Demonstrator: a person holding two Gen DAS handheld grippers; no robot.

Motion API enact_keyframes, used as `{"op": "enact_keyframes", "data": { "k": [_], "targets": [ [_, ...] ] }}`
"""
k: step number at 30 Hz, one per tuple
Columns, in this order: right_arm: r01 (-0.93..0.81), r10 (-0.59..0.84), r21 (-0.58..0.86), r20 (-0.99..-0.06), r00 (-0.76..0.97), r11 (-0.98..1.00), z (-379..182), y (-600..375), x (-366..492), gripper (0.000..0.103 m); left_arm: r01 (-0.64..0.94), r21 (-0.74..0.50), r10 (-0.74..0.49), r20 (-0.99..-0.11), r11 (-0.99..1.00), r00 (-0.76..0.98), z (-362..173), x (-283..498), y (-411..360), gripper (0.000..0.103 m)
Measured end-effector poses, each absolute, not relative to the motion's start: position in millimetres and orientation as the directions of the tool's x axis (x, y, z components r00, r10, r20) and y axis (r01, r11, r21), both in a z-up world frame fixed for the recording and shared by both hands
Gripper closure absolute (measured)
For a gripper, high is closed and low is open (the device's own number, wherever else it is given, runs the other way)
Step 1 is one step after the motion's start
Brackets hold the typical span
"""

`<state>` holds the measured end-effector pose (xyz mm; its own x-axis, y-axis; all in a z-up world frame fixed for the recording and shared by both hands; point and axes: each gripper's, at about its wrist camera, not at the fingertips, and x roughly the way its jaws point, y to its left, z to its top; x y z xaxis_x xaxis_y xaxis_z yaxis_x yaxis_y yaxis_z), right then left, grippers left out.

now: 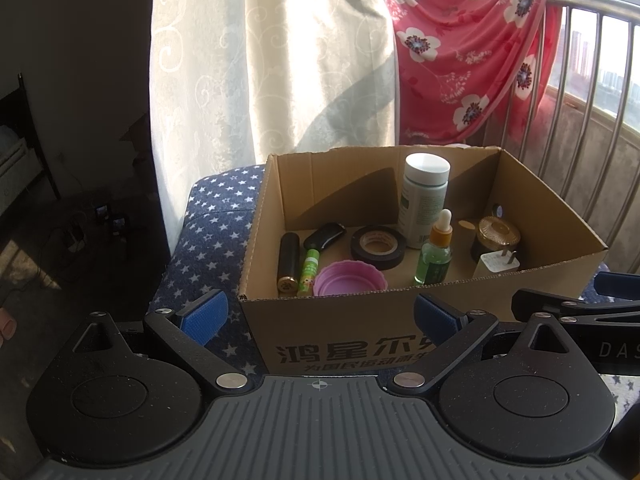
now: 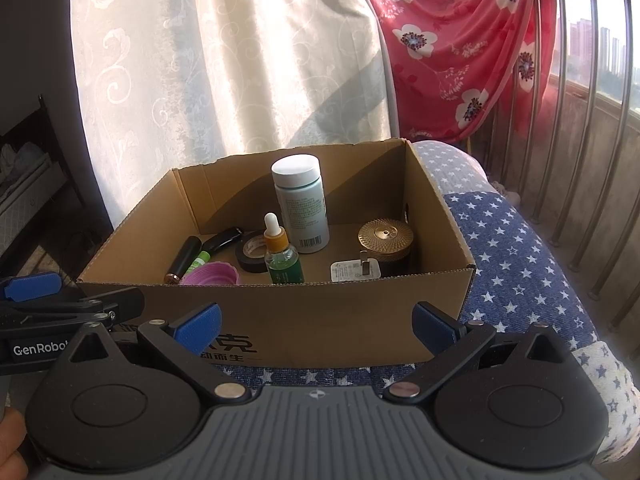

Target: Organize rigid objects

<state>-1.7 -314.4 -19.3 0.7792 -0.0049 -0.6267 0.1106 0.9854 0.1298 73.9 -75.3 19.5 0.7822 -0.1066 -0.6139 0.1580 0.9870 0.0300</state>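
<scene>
An open cardboard box stands on a star-patterned cushion. Inside it are a white-capped bottle, a green dropper bottle, a black tape roll, a pink lid, a gold-lidded jar, a white plug adapter, a dark tube and a green stick. My left gripper is open, in front of the box's near wall. My right gripper is open too, before the same wall.
The blue star cushion extends left and right of the box. A cream curtain hangs behind it. A red floral blanket drapes over a metal railing at the right. Cables lie on the dark floor at the left.
</scene>
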Motion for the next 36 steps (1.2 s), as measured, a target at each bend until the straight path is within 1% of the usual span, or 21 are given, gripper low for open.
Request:
{"op": "enact_keyframes", "data": {
  "k": [36],
  "targets": [
    [0.111,0.001,0.138,-0.629,0.778,0.984,-19.8,-315.8,-0.8,0.000,0.157,0.032,-0.104,-0.615,0.987,0.782,19.5,75.3,-75.7,0.003]
  ]
}}
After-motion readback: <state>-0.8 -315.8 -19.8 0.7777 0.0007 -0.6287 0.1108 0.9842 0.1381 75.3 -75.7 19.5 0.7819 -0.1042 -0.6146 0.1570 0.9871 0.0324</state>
